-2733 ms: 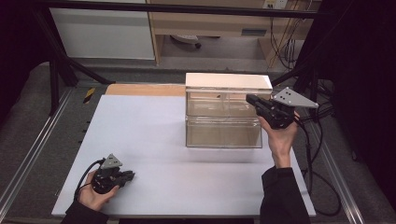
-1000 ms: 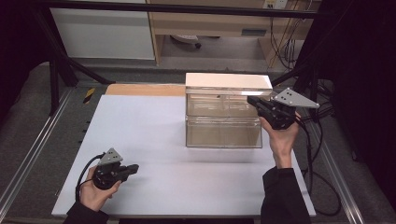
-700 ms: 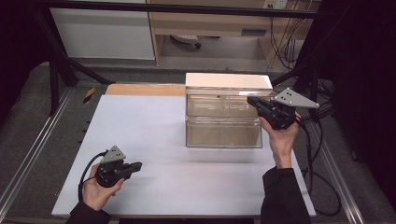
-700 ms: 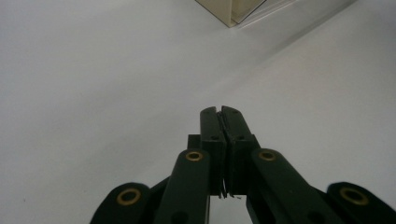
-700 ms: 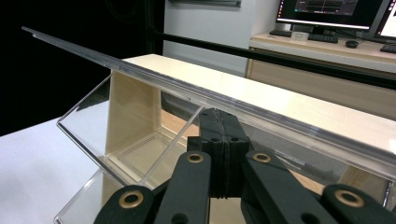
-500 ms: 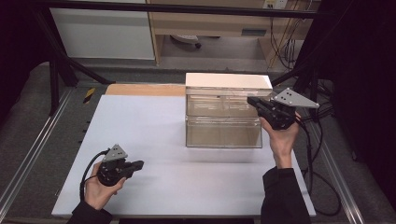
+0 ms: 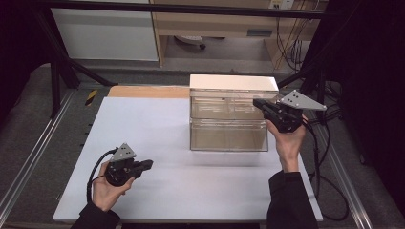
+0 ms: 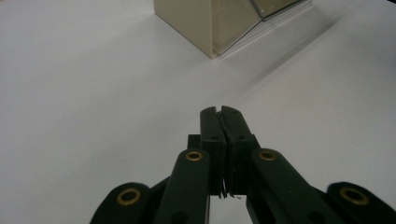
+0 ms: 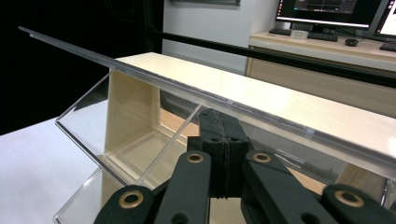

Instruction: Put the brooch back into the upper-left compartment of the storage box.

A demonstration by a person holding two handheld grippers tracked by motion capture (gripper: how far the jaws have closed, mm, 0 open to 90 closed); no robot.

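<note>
Two grippers are in play, inspected from left to right. At the near left of the white table (image 7: 191, 191), the left gripper (image 7: 143, 165) rests low in the person's hand, jaws pressed together on nothing, pointing toward the clear drawer unit (image 7: 229, 133), from which it stands well apart. That unit sits at the right of the table's middle, two tiers under a pale top; in the right gripper view the upper drawer (image 9: 126, 140) appears tilted or drawn partly out. The right gripper (image 7: 260, 104) is held at the upper tier's right end, jaws closed against each other.

Judgement: the step in hand looks like working the upper drawer. Doing it well calls for a level, straight motion, with the left gripper brought across to steady the unit against sliding.

Whether the right jaws touch the drawer's front edge cannot be told; the clear plastic blurs edges. No contents can be made out in the drawers. The unit's rear face is hidden.
</note>
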